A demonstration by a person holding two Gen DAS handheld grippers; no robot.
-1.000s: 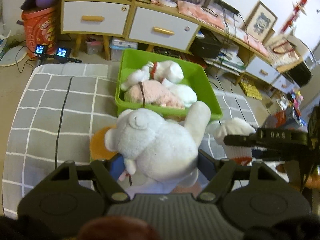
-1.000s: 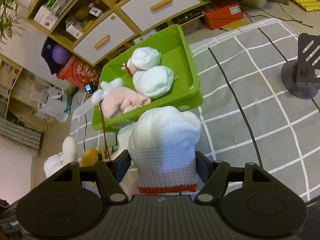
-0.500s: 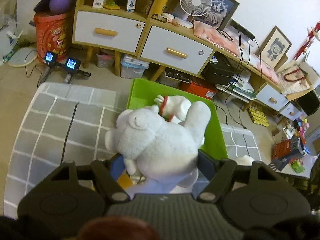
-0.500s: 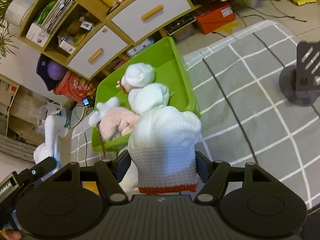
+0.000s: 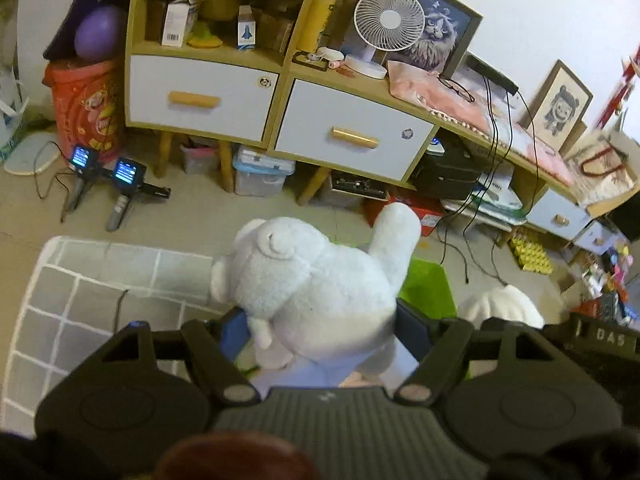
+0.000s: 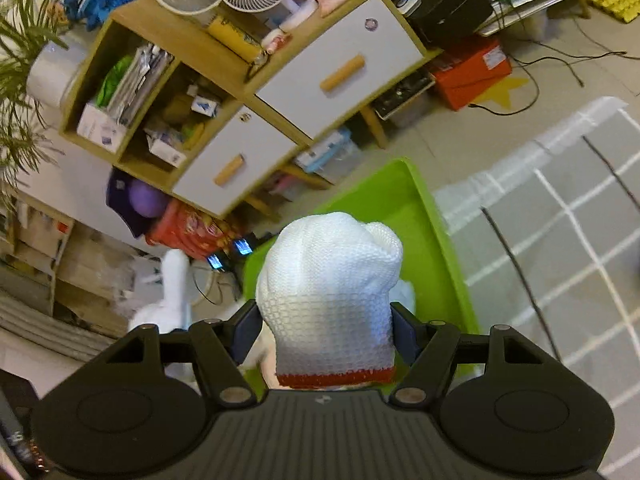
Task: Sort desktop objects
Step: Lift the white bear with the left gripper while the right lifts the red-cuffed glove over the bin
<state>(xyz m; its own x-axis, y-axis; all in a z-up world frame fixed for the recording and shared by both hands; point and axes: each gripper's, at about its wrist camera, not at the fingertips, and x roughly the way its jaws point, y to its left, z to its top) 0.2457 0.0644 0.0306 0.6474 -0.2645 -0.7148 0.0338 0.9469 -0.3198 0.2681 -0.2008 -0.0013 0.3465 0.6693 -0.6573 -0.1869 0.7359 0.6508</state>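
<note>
Two loads hang above the green bin [image 6: 444, 240]: left gripper [image 5: 320, 328] clamps a plush bear [image 5: 312, 284], right gripper [image 6: 324, 324] pinches a knitted glove [image 6: 332, 280], both positioned for dropping in.

Bear [image 5: 316, 292] and glove [image 6: 332, 292] carried from beside the bin [image 6: 440, 248] to above it; bin contents now hidden

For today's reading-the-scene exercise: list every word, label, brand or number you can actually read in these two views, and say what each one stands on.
"DAS" – white letters on the black bar at the right edge of the left wrist view.
Barcode box on the shelf: print too small to read.
Red snack tub: lettering blurred.
Two small lit screens on the floor: unreadable.
Right wrist view: the shelf boxes and the orange box carry print, none legible.
</note>
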